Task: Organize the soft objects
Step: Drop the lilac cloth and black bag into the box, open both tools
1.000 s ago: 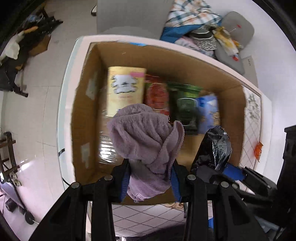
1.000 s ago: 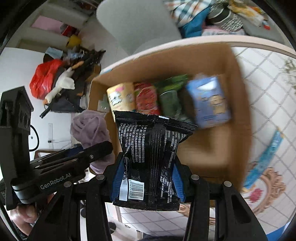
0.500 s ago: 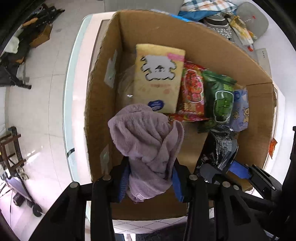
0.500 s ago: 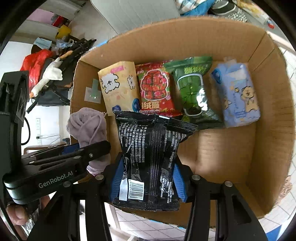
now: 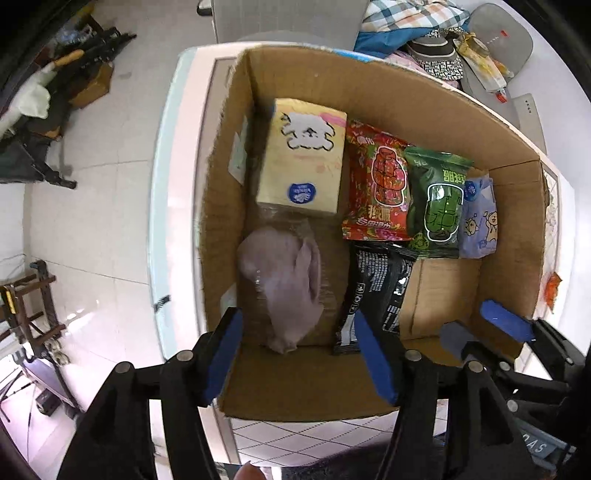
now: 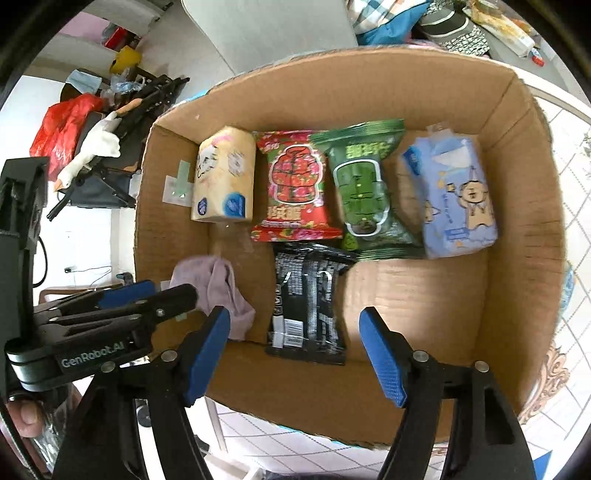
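An open cardboard box (image 5: 369,96) (image 6: 524,236) holds the soft goods. A purple towel (image 5: 288,284) (image 6: 218,284) lies loose on the box floor at the near left. A black snack pack (image 5: 373,291) (image 6: 310,302) lies beside it. My left gripper (image 5: 303,354) is open and empty above the box's near wall, over the towel. My right gripper (image 6: 295,354) is open and empty above the black pack. The far row holds a yellow tissue pack (image 5: 303,155) (image 6: 225,177), a red pack (image 5: 376,188) (image 6: 295,184), a green pack (image 5: 439,199) (image 6: 365,184) and a blue tissue pack (image 5: 478,221) (image 6: 454,199).
The box stands on a white table (image 5: 173,184) with a tiled cloth (image 6: 576,155). Clothes and a grey cushion (image 5: 495,33) lie behind it. Floor clutter (image 6: 92,122) sits at the left. The box floor at the near right (image 6: 417,306) is bare cardboard.
Both grippers have opened. The towel has dropped from the left one and the black pack from the right one onto the box floor. Both grippers have drawn back a little.
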The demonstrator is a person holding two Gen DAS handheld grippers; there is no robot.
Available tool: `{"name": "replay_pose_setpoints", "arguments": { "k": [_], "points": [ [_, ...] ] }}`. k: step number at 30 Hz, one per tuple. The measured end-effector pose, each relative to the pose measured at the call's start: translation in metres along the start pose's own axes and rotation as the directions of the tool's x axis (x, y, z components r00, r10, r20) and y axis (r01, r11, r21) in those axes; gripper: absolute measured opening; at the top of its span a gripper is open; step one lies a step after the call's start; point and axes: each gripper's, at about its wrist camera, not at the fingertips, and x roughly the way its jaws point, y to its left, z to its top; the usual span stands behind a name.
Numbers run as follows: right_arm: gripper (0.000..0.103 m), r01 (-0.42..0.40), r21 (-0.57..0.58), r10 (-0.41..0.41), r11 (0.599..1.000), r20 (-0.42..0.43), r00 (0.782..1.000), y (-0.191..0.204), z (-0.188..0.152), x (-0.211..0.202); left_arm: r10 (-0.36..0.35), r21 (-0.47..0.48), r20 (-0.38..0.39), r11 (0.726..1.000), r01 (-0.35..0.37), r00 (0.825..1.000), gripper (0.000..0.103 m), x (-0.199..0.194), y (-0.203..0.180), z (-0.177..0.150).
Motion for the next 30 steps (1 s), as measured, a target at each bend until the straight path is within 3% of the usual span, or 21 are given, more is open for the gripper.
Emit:
{"name": "replay_pose_setpoints", "arguments": {
  "k": [3, 7, 10, 12, 24, 30],
  "points": [
    [0.087, 0.049, -0.019, -0.049, 0.999, 0.007, 0.999, -0.005, -0.006, -0.009, 0.032, 0.016, 0.036, 0.999, -0.033, 0.999, 0.071, -0.007, -0.003, -0.005],
    [0.088, 0.093, -0.038, -0.093, 0.995, 0.020, 0.996, -0.011, -0.015, -0.020, 0.047, 0.016, 0.099, 0.999, -0.049, 0.994, 0.076, -0.021, -0.006, -0.018],
    [0.090, 0.120, -0.045, -0.119, 0.992, 0.030, 0.992, -0.016, -0.022, -0.030, 0.060, -0.001, 0.145, 0.998, -0.060, 0.988, 0.100, -0.031, -0.007, -0.030],
    [0.103, 0.151, -0.051, -0.149, 0.987, 0.046, 0.988, -0.018, -0.028, -0.036, 0.077, -0.007, 0.169, 0.997, -0.076, 0.983, 0.100, -0.036, -0.010, -0.037],
    [0.103, 0.264, -0.081, -0.247, 0.961, 0.173, 0.953, -0.023, -0.073, -0.089, 0.083, -0.059, 0.306, 0.996, -0.068, 0.948, 0.100, -0.069, -0.021, -0.088],
    [0.103, 0.250, -0.089, -0.227, 0.964, 0.209, 0.951, -0.026, -0.102, -0.118, 0.076, -0.039, 0.364, 0.997, -0.066, 0.928, 0.100, -0.095, -0.038, -0.120]
  ]
}}
